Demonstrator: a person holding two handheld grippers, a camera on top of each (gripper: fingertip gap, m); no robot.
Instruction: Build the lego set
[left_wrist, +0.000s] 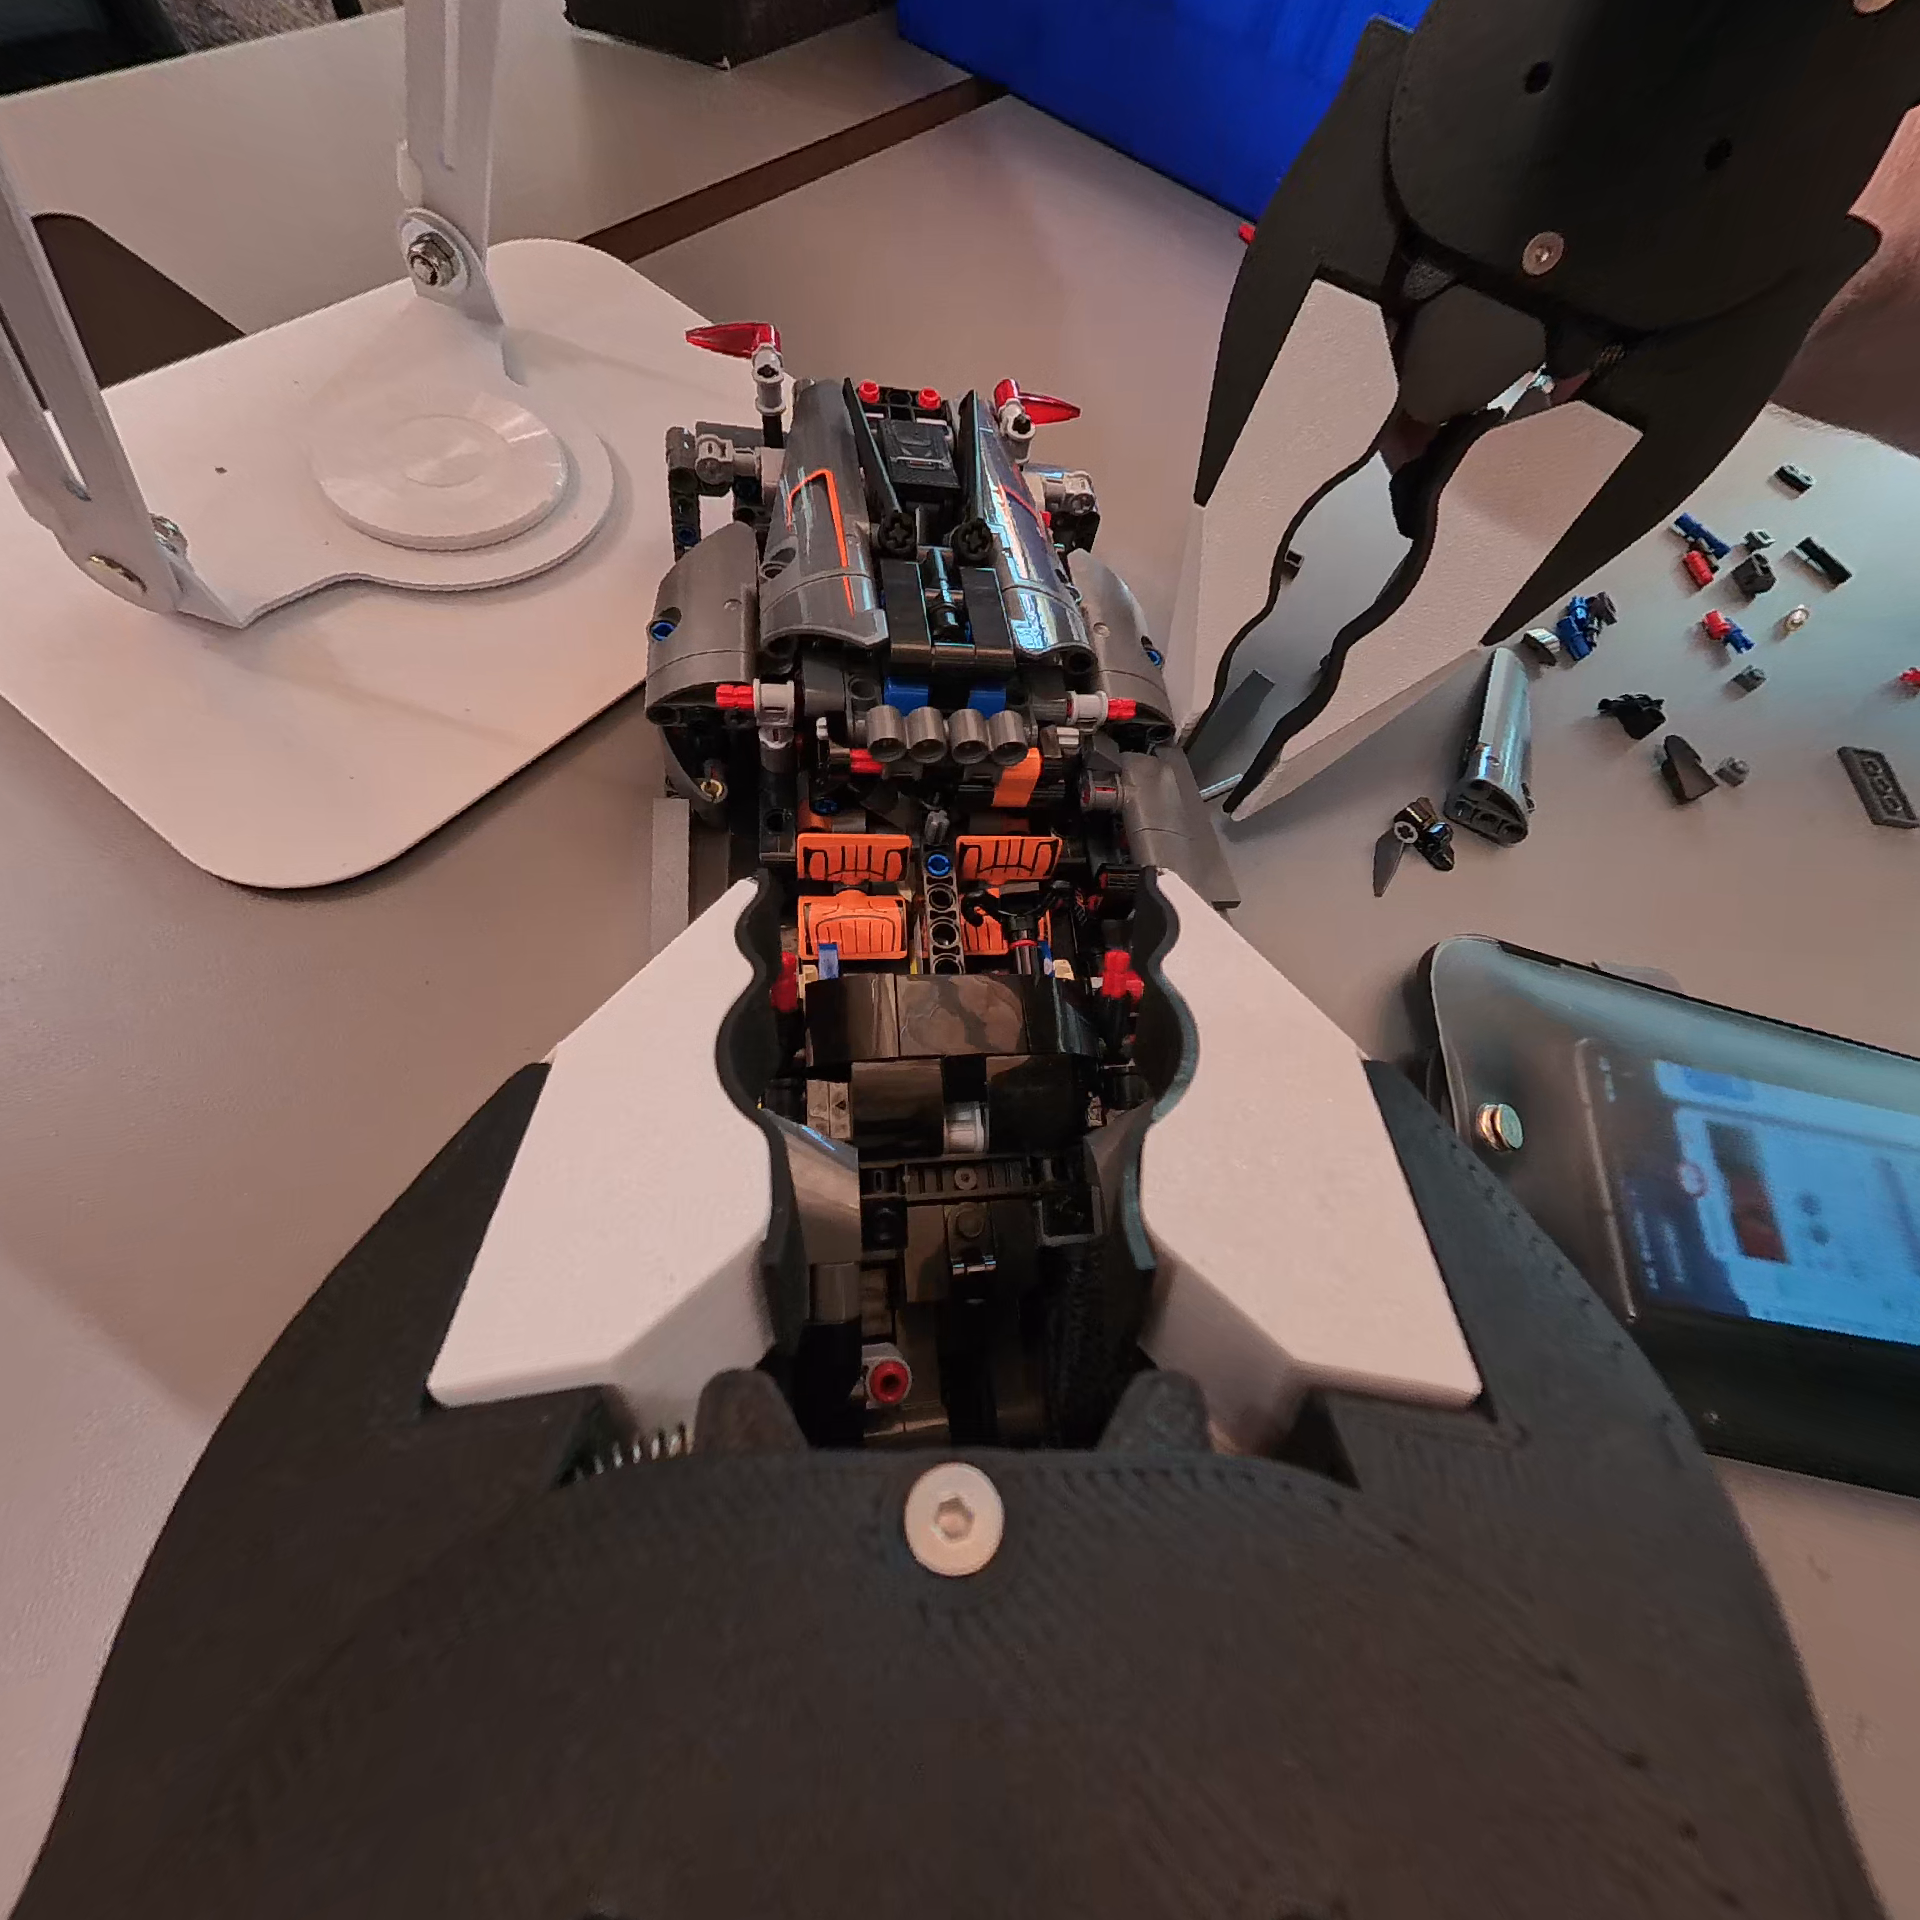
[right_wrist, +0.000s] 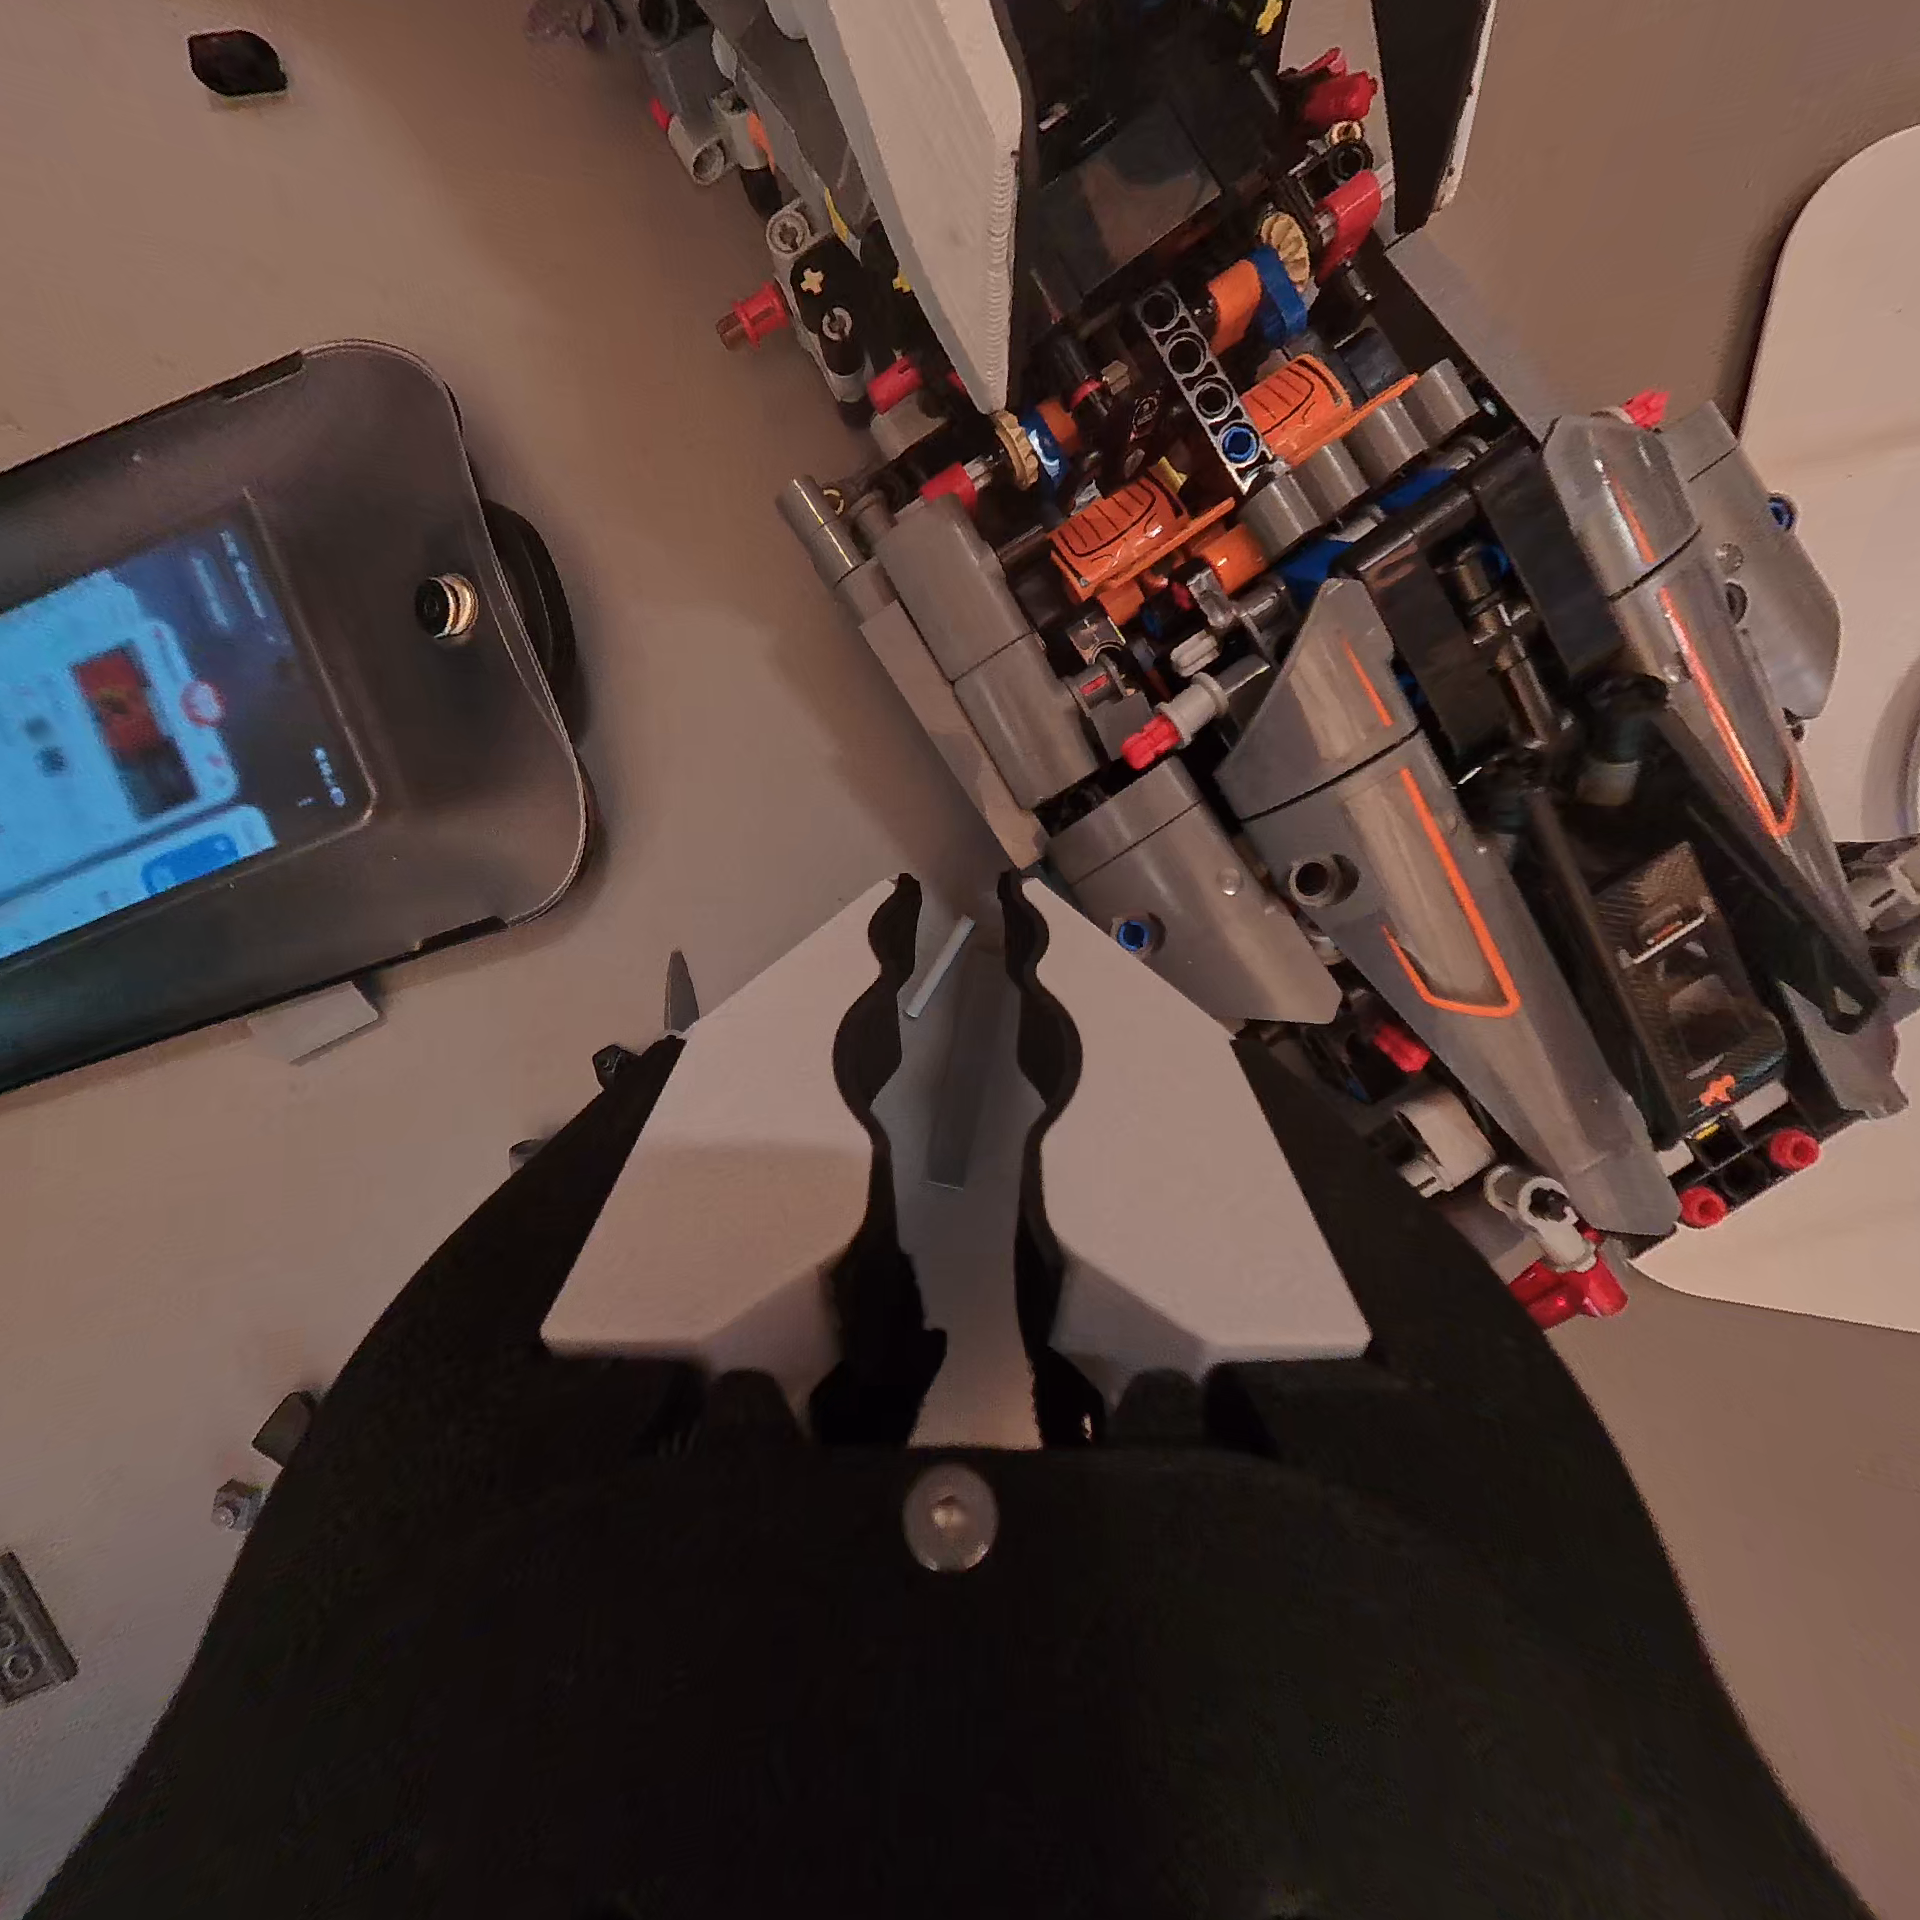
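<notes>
- Closing around the front of the lego car (left_wrist: 940, 727), the left gripper (left_wrist: 956, 997) is seen with its white fingers (left_wrist: 665, 1143) pressed on both flanks; the model is held steady on the table (left_wrist: 312, 1039).
- A thin grey plate (right_wrist: 961, 1049) is pinched between the nearly closed fingers of the right gripper (right_wrist: 961, 894), tips just beside the car's grey side panel (right_wrist: 987, 665).
- The plate should probably be lined up along that panel before it is pressed home.
- Loose pieces (left_wrist: 1714, 623) and a phone (left_wrist: 1714, 1195) are left aside.
</notes>
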